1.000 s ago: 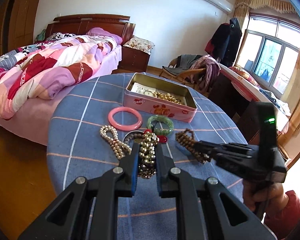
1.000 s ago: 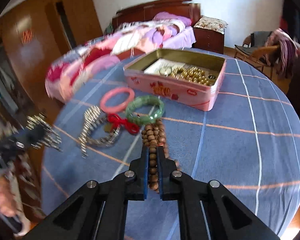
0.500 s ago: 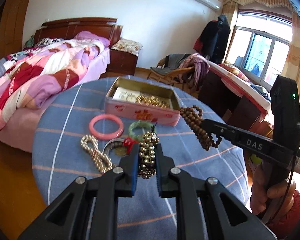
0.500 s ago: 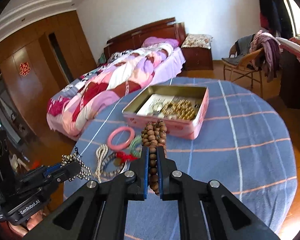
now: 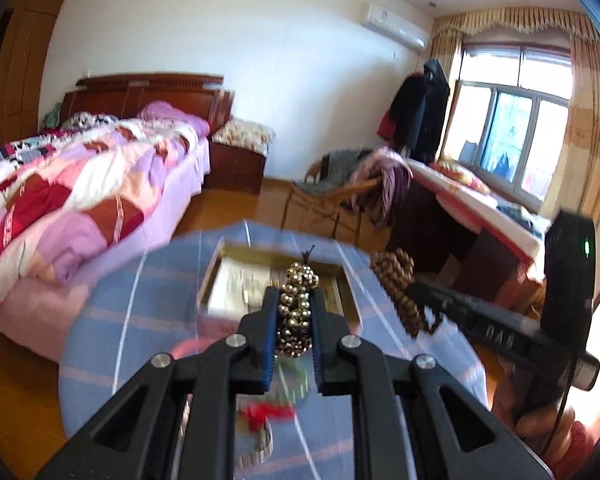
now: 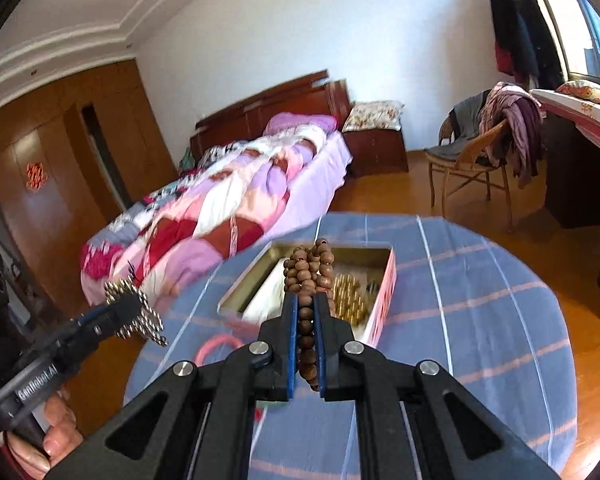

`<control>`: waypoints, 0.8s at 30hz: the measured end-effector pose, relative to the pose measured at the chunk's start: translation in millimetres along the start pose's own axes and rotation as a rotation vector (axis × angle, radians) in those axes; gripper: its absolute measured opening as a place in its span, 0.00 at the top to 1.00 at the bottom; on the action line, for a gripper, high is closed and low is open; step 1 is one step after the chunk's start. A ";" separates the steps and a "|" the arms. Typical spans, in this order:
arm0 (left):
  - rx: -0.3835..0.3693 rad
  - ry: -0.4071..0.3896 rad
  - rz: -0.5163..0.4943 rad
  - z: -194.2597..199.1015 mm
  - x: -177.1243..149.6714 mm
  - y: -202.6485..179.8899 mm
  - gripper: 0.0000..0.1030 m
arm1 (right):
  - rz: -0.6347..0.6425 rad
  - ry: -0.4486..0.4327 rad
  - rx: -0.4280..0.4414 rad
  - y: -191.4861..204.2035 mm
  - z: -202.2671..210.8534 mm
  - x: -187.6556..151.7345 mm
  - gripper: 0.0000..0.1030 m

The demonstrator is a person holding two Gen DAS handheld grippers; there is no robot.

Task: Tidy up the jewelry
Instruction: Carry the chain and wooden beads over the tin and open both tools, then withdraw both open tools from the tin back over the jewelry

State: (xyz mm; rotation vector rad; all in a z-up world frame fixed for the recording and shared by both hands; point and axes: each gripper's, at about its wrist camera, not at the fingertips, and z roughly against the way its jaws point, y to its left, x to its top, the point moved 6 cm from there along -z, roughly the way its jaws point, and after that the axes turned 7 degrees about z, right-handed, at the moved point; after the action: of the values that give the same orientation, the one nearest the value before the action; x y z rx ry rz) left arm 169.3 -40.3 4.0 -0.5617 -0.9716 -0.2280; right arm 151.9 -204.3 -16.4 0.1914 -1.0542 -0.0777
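Note:
My left gripper [image 5: 295,300] is shut on a gold metal bead bracelet [image 5: 296,312] and holds it in the air in front of the open pink tin box [image 5: 210,280]. My right gripper [image 6: 305,300] is shut on a brown wooden bead bracelet [image 6: 310,272] and holds it above the near side of the same tin [image 6: 384,300], which has gold beads inside. Each gripper shows in the other's view, the right one [image 5: 412,292] at right, the left one [image 6: 134,312] at left. A pink bangle [image 6: 214,346] lies on the blue checked tablecloth [image 6: 480,300].
A red bow with a blurred ring [image 5: 268,414] lies on the cloth below my left gripper. The round table stands by a bed [image 6: 228,208]; a wicker chair [image 6: 468,160] and a desk stand beyond.
Both grippers have lifted their bracelets off the table and moved forward toward the tin. The pink bangle and other pieces stayed on the cloth.

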 end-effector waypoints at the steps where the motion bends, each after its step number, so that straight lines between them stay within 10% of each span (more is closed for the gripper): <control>1: -0.004 -0.020 0.003 -8.2 11.3 -2.0 0.85 | -0.016 -0.015 -0.002 -3.7 -7.6 7.3 0.94; 20: 0.158 0.165 0.043 -169.3 -1.3 48.7 0.85 | -0.042 0.101 -0.094 -38.9 -153.2 -5.4 0.93; 24: 0.199 0.196 0.087 -169.0 -8.7 55.5 0.39 | -0.062 0.138 -0.086 -42.3 -160.9 -12.5 0.74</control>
State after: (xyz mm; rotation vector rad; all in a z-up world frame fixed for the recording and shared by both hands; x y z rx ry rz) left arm 309.1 -86.7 -96.2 -0.3902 -0.7680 -0.1045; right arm 286.9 -224.6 -112.4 0.1492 -0.9055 -0.1631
